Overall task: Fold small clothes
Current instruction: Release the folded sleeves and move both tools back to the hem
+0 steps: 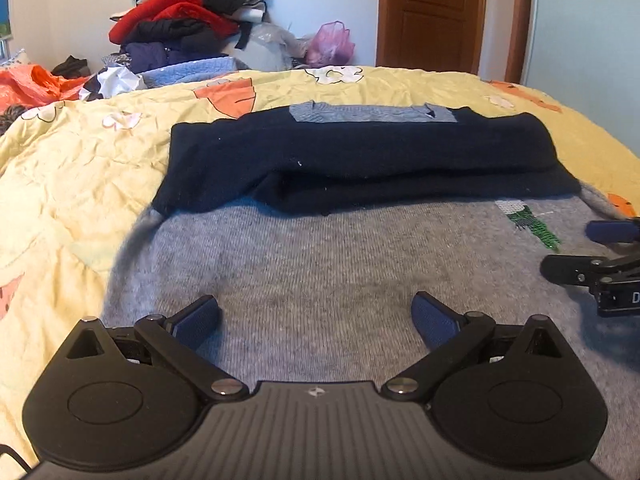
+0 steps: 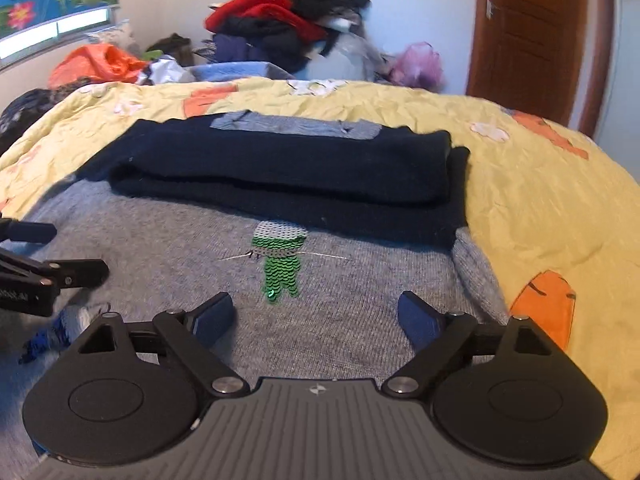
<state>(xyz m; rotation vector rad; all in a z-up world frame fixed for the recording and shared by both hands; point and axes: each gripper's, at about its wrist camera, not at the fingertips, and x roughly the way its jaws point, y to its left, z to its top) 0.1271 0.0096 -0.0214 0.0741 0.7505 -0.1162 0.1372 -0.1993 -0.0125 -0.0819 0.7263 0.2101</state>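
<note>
**Folding under way: grey sweater spread on the bed, both tools spread**

Lying flat across the yellow patterned bedspread is a grey knit sweater, its dark navy part folded over on the far side into a thick band with a light blue collar showing beyond it. A green sequin figure sits on the grey front, just below the navy fold.

The left tool hangs over the grey knit with its jaws spread wide and nothing between the blue pads. The right tool is likewise spread, nothing pinched, with the sequin figure just ahead of it. Each tool shows at the edge of the other's view.

Beyond the bed, a heap of red and dark clothes is piled by the wall, a pink plastic bag beside it, and a brown wooden door to the right.
</note>
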